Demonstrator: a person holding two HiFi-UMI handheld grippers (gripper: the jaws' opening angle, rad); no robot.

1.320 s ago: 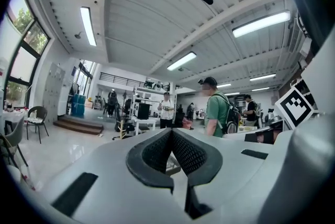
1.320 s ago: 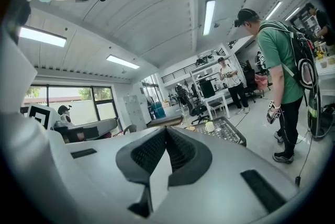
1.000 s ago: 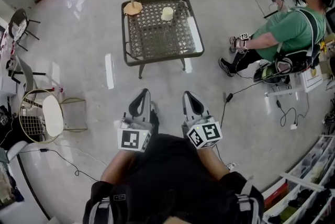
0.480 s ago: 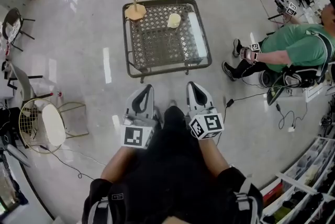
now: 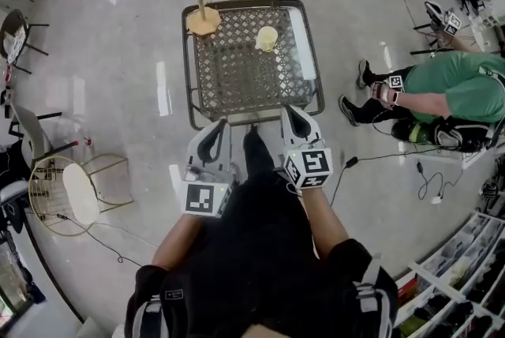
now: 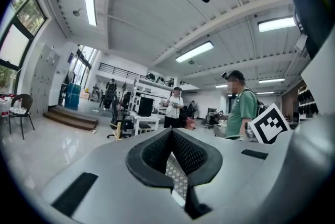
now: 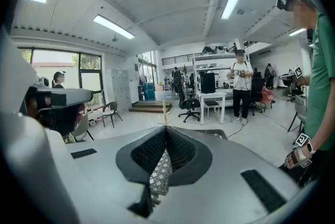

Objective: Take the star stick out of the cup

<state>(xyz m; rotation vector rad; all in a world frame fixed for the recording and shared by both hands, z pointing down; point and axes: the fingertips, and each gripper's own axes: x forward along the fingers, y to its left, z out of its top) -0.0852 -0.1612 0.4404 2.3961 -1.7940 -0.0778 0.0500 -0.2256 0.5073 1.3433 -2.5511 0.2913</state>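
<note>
A pale yellow cup [image 5: 267,37] stands on the far right part of the lattice-top table [image 5: 241,80]. No star stick can be made out in it at this distance. My left gripper [image 5: 216,128] and right gripper [image 5: 291,114] are held side by side at the table's near edge, well short of the cup. Both are shut with nothing between the jaws. In the left gripper view the left gripper [image 6: 171,133] has its jaws pressed together, as does the right gripper [image 7: 166,130] in the right gripper view. The cup shows in neither gripper view.
A wooden stand with an upright rod [image 5: 203,16] sits on the table's far left corner, and its rod [image 7: 164,112] shows above my right jaws. A person in green [image 5: 454,88] sits to the right. A wire chair [image 5: 69,183] and floor cables [image 5: 363,159] lie nearby.
The table has come closer in the head view. Both grippers, earlier over bare floor, now reach its near edge. They stay shut.
</note>
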